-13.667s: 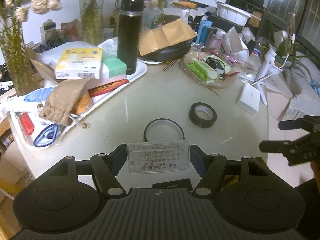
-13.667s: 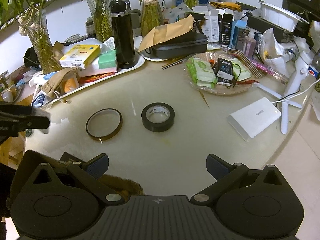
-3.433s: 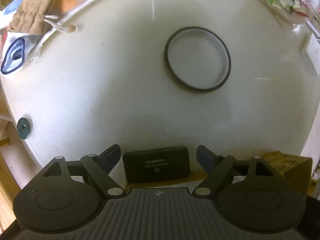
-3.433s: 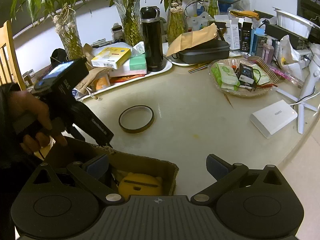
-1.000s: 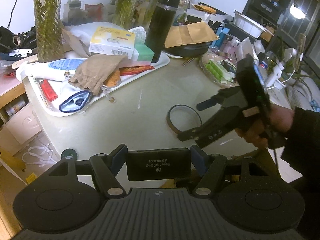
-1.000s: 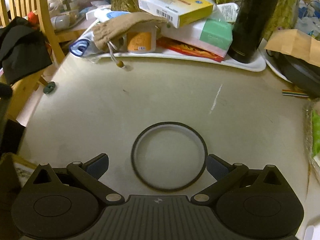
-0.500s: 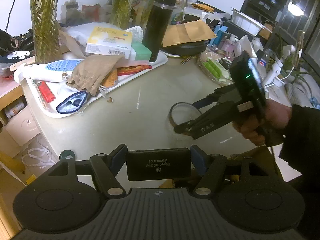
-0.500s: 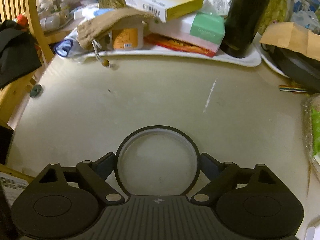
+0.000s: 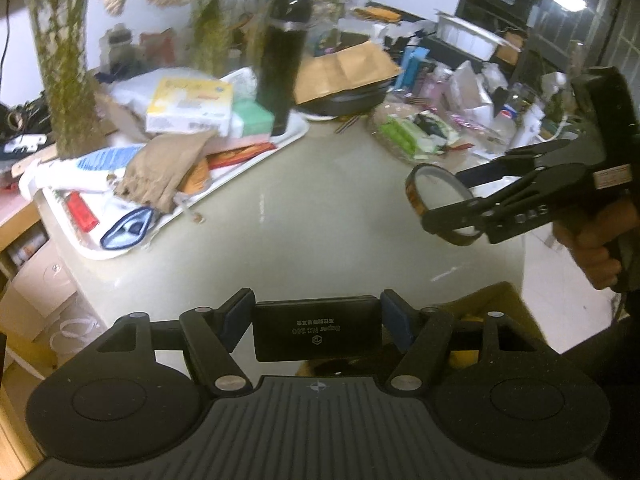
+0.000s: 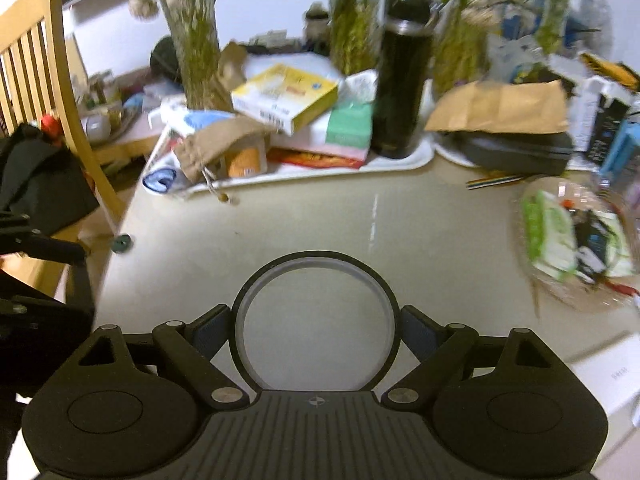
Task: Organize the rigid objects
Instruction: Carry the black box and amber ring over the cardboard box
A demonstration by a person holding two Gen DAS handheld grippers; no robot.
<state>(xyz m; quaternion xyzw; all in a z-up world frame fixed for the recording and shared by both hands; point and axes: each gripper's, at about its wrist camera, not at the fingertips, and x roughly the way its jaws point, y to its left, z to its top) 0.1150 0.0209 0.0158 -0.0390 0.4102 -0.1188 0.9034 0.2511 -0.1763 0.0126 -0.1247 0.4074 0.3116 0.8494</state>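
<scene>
My left gripper [image 9: 316, 320] is shut on a black rectangular case [image 9: 316, 336] with white lettering, held above the near table edge. A thin dark tape ring [image 10: 316, 257] hangs clear of the table, gripped across its width by my right gripper [image 10: 316, 328]. In the left wrist view, that ring [image 9: 412, 194] and the right gripper [image 9: 444, 200] hang in the air at the right, with a person's hand behind them. Below the table edge stands an open cardboard box [image 9: 492, 296] with something yellow inside. Part of the left gripper [image 10: 40, 248] shows at the left edge of the right wrist view.
A white tray [image 9: 256, 156] with boxes, a cloth pouch and a black flask [image 9: 280, 72] fills the back left. Plant vases stand behind it. At the right are a glass dish [image 10: 576, 240] of small items and a white box [image 10: 608, 376]. A wooden chair [image 10: 52, 60] stands beside the table.
The right gripper's pads closed onto the tape ring and lifted it off the table, up and to the right in the left wrist view. The left gripper, still holding the case, shifted slightly.
</scene>
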